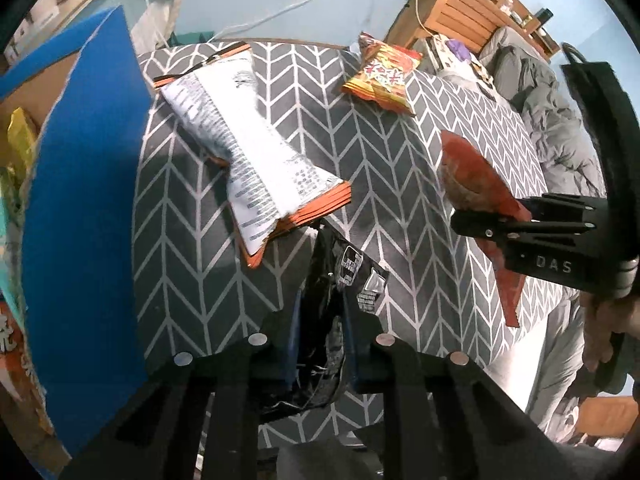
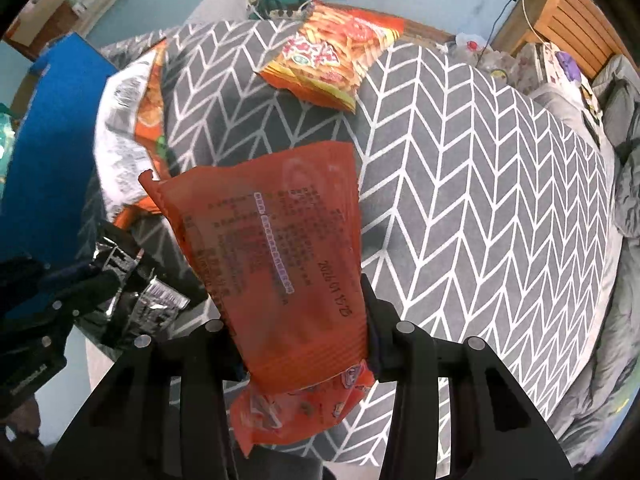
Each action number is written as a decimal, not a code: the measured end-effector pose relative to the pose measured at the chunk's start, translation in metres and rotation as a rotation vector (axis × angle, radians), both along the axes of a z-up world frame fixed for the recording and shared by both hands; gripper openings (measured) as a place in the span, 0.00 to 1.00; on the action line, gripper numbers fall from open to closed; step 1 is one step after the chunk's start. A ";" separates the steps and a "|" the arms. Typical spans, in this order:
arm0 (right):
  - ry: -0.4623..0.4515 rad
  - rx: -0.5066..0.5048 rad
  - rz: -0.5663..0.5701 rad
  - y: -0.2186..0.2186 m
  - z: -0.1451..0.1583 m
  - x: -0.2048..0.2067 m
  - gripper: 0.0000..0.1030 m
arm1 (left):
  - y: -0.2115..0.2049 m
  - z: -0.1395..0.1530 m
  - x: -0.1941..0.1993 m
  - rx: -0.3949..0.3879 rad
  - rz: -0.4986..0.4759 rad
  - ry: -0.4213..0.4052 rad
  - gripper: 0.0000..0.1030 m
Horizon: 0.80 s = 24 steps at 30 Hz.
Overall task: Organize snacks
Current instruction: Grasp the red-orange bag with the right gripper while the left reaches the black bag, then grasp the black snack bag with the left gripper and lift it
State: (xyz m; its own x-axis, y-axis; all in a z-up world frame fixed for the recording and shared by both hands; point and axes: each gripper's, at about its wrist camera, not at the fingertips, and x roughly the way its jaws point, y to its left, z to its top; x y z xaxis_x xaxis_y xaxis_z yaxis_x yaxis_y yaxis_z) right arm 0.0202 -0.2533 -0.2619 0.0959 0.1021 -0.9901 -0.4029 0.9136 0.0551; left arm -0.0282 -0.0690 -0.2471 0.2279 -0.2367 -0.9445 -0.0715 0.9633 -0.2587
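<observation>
Left claw: clamped on crinkly black foil snack packet, lifted above grey herringbone-cloth bench.
Right claw: pinching translucent red plastic snack bag, hanging clear of the bench.
Ahead of left claw: white-backed orange-edged chip bag; beyond it, small orange-yellow snack pouch.
Left of left claw: blue cardboard box.

Worktop has a grey cloth with white chevron lines. Lying flat on it: white-backed, orange-edged snack bag on the left side, near the blue box; orange fries bag at the far edge, apart.
</observation>
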 end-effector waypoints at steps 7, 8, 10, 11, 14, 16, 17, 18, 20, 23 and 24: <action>-0.008 0.028 -0.003 0.004 0.012 -0.002 0.40 | 0.008 -0.009 0.003 -0.033 0.061 0.039 0.26; -0.010 0.031 -0.003 0.004 0.015 -0.004 0.40 | 0.010 -0.011 0.003 -0.030 0.074 0.049 0.37; -0.013 0.035 -0.004 0.005 0.017 -0.006 0.40 | 0.012 -0.013 0.002 -0.022 0.097 0.058 0.59; -0.011 0.038 -0.007 0.005 0.018 -0.006 0.40 | 0.013 -0.013 0.002 -0.009 0.108 0.060 0.71; -0.007 0.047 -0.016 0.003 0.020 -0.007 0.40 | 0.012 -0.011 0.001 -0.005 0.112 0.044 0.78; -0.006 0.049 -0.020 0.003 0.021 -0.010 0.40 | 0.007 -0.010 -0.001 -0.022 0.087 0.038 0.80; -0.004 0.050 -0.023 0.002 0.022 -0.013 0.40 | 0.003 -0.010 -0.001 -0.028 0.067 0.033 0.80; -0.002 0.050 -0.026 0.001 0.020 -0.012 0.40 | -0.002 -0.010 -0.002 -0.023 0.041 0.030 0.80; 0.003 0.050 -0.032 0.000 0.018 -0.013 0.40 | -0.013 -0.013 -0.003 -0.003 -0.016 0.036 0.84; 0.009 0.047 -0.043 -0.002 0.015 -0.015 0.40 | -0.027 -0.020 -0.006 0.005 -0.082 0.051 0.85; 0.010 0.048 -0.046 -0.003 0.013 -0.015 0.40 | -0.031 -0.023 -0.007 0.017 -0.100 0.061 0.86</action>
